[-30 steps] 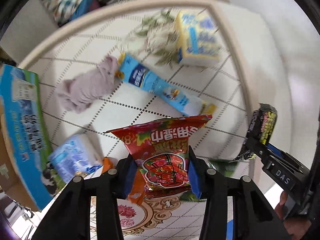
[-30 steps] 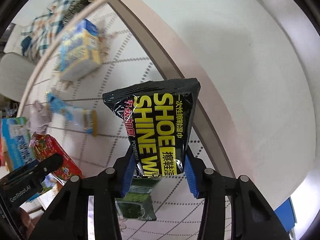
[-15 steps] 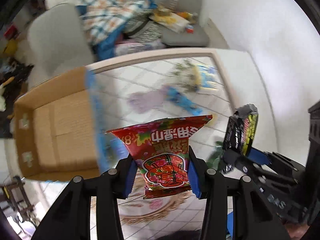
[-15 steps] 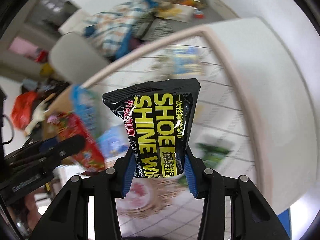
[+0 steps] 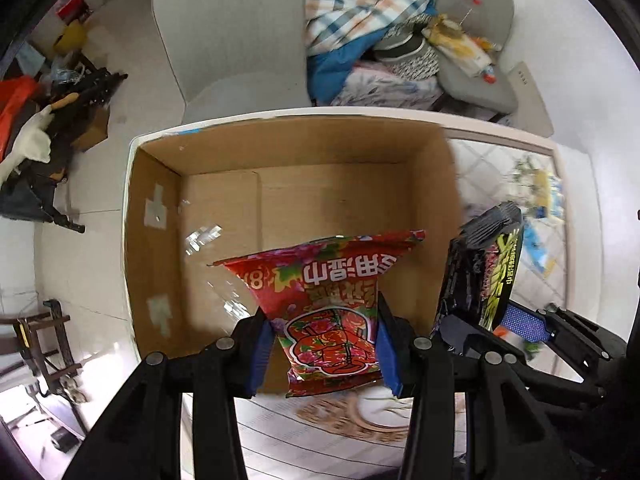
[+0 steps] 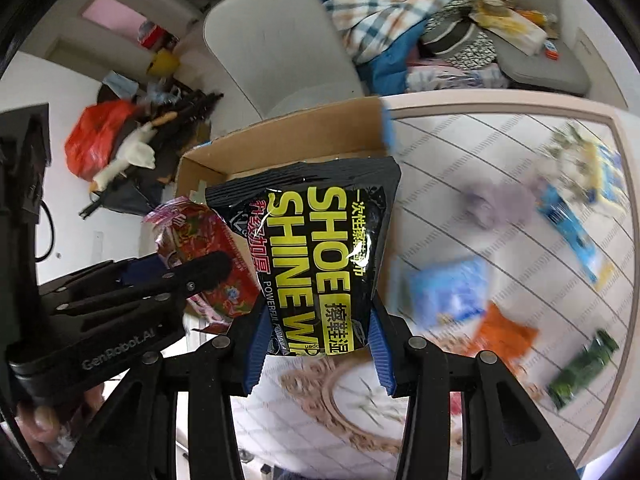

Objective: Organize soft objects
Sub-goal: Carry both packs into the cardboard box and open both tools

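My left gripper [image 5: 326, 350] is shut on a red wet-wipes packet [image 5: 324, 308] and holds it over the near edge of an open cardboard box [image 5: 296, 148], whose floor shows nothing inside. My right gripper [image 6: 316, 346] is shut on a black "SHOE SHINE" wipes packet [image 6: 320, 256], just right of the box. The black packet also shows in the left wrist view [image 5: 486, 276], and the red packet in the right wrist view [image 6: 208, 256]. The box shows behind both packets in the right wrist view [image 6: 280, 144].
On the tiled tablecloth [image 6: 460, 152] lie a lilac cloth [image 6: 496, 204], a long blue packet [image 6: 568, 228], a light blue pack [image 6: 448, 292], an orange packet [image 6: 504, 336], a green packet [image 6: 584, 364] and a yellow-blue pack [image 6: 600, 168]. A grey chair [image 5: 232, 36] stands behind the box.
Both grippers swung left from the table's right side to the cardboard box, each still holding its packet. The box now fills the left wrist view.
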